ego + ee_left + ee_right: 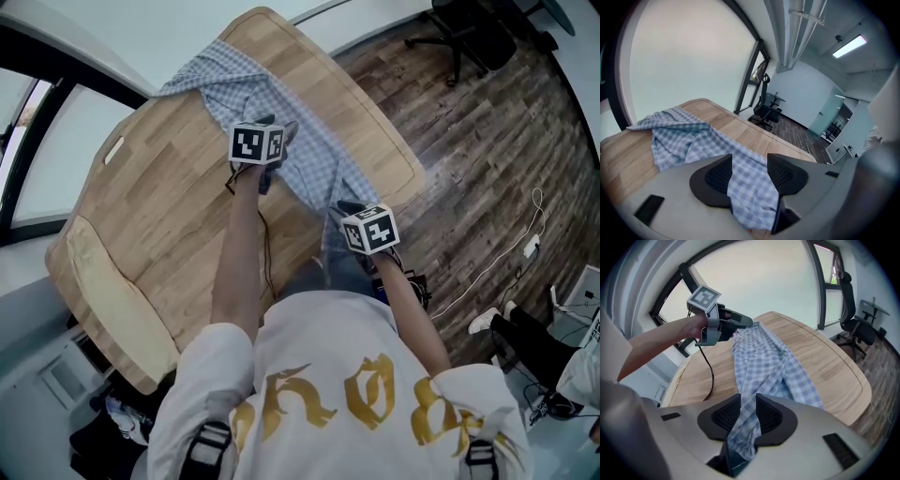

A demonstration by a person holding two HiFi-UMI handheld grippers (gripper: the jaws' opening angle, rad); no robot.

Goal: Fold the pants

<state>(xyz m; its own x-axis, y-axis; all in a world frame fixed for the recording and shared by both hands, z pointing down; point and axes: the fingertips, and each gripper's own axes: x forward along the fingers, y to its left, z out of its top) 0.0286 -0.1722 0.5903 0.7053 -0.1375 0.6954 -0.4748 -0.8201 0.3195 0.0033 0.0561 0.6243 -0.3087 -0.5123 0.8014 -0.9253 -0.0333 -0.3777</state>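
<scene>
Blue-and-white checked pants [319, 164] lie stretched along the wooden table [159, 216], bunched at the far end [689, 136]. My left gripper [281, 127] is over their middle. Its pads stand wide apart in the left gripper view [749, 173], and a flat stretch of the cloth passes loosely between them. My right gripper [345, 206] is at the near table edge. In the right gripper view [748, 416] it is shut on a narrow folded strip of the pants [764, 362], which rises from the table into the jaws. That view also shows the left gripper [747, 323] at the far part of the cloth.
A cream pad [112, 300] lies on the table's left end. A black cable [710, 376] trails from the left gripper across the wood. An office chair [469, 37] stands on the plank floor beyond the table, and a white cable [497, 262] runs on the floor at right.
</scene>
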